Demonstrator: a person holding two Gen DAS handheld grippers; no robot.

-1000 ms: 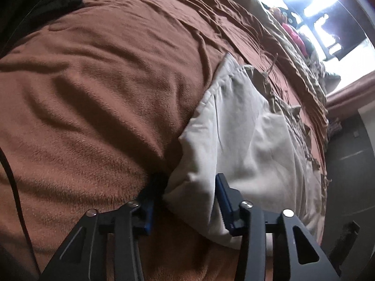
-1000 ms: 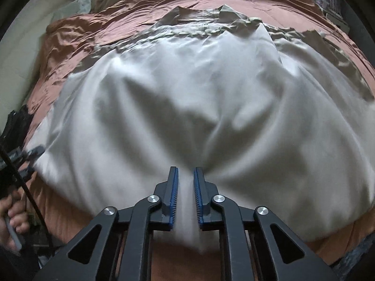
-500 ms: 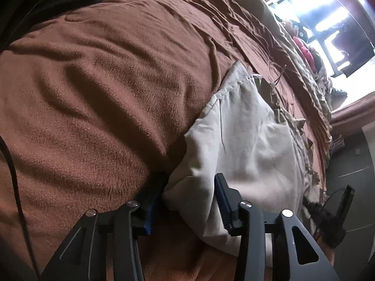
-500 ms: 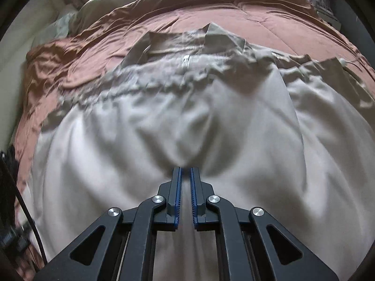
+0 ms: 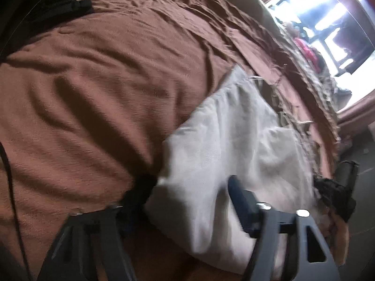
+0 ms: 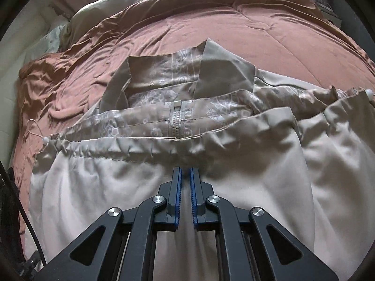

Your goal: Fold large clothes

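A pale beige jacket (image 6: 257, 175) lies on the brown bedspread (image 6: 234, 30), its patterned lining, zipper (image 6: 175, 119) and collar (image 6: 225, 70) showing beyond a folded-over layer. My right gripper (image 6: 185, 171) is shut on that layer, and the fabric puckers around its tips. In the left wrist view the jacket (image 5: 234, 135) has its near corner between the jaws of my left gripper (image 5: 188, 180). Those jaws are opening: one finger sits at the fabric's edge and the other rests on top of it.
The bedspread (image 5: 93, 93) spreads wide to the left of the jacket. A gloved hand (image 5: 337, 194) with the other gripper's handle shows at the right. A bright window (image 5: 328, 23) lies beyond the bed. A black cable (image 6: 23, 210) hangs at the left edge.
My right gripper has carried the jacket's pale layer forward, so the collar, zipper and lining came into view. The left jaws have widened around the corner, and the gloved hand has entered the left view.
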